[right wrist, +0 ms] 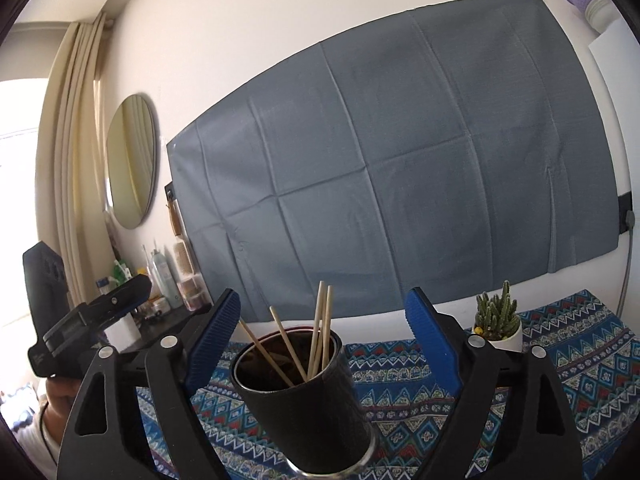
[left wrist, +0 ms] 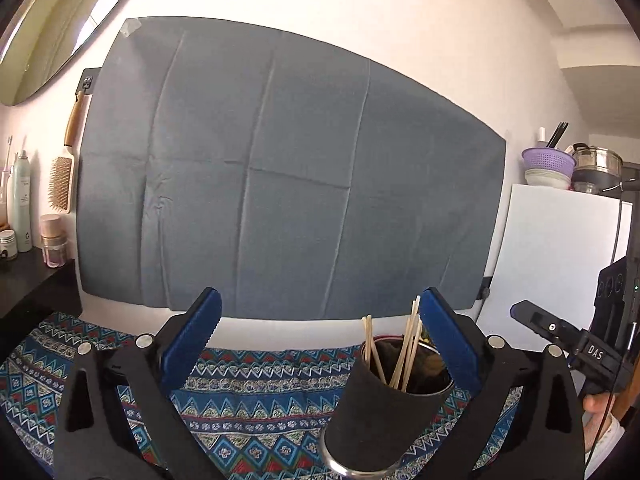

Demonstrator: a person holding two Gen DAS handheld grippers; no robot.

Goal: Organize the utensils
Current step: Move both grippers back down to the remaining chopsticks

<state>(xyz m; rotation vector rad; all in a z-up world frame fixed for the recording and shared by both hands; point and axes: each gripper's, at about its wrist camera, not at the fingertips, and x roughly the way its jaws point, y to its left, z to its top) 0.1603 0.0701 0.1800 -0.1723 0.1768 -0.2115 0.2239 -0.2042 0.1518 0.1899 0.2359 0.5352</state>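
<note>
A black cup with a metal base (left wrist: 380, 412) stands on the patterned cloth and holds several thin wooden sticks (left wrist: 406, 350). In the left wrist view it sits low, just inside the right finger. My left gripper (left wrist: 320, 312) is open and empty, above and behind the cup. In the right wrist view the cup (right wrist: 308, 404) with the sticks (right wrist: 320, 332) sits between the fingers, nearer the left one. My right gripper (right wrist: 322, 312) is open and empty. Each view shows the other gripper at its edge.
A blue patterned cloth (left wrist: 256, 396) covers the table against a wall hung with a grey cloth (left wrist: 280, 168). A small cactus pot (right wrist: 498, 326) stands at the right. A dark shelf with bottles (left wrist: 20, 208) is left; a white cabinet with bowls (left wrist: 560, 240) is right.
</note>
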